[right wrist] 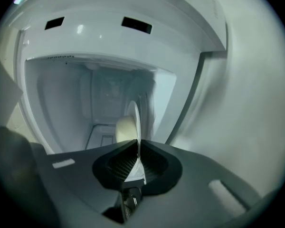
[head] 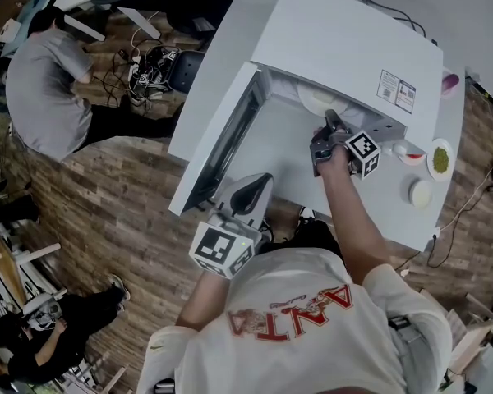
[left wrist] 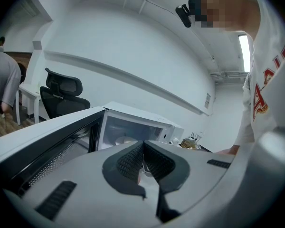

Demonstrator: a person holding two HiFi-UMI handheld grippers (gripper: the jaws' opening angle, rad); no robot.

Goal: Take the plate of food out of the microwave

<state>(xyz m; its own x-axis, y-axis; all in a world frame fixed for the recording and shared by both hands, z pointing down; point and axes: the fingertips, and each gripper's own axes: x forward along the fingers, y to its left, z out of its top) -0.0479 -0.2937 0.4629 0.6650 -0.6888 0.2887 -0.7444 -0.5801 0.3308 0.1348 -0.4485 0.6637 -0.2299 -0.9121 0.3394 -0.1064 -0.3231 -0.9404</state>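
Observation:
The white microwave (head: 345,48) stands on a white table (head: 394,216) with its door (head: 222,138) swung open to the left. A white plate (head: 319,98) lies at the mouth of the cavity. My right gripper (head: 329,127) reaches into the opening and is shut on the plate's near rim. In the right gripper view the plate (right wrist: 134,115) shows edge-on, carrying a pale round piece of food (right wrist: 124,128), its rim pinched between the pads of my right gripper (right wrist: 138,148). My left gripper (head: 251,191) hangs low beside the door's end, shut and holding nothing (left wrist: 143,148).
Right of the microwave stand a dish of green food (head: 440,159), a small white bowl (head: 421,192) and a red-and-white dish (head: 411,152). A person in grey (head: 45,89) stands at far left by a black office chair (left wrist: 61,91); cables lie on the wooden floor.

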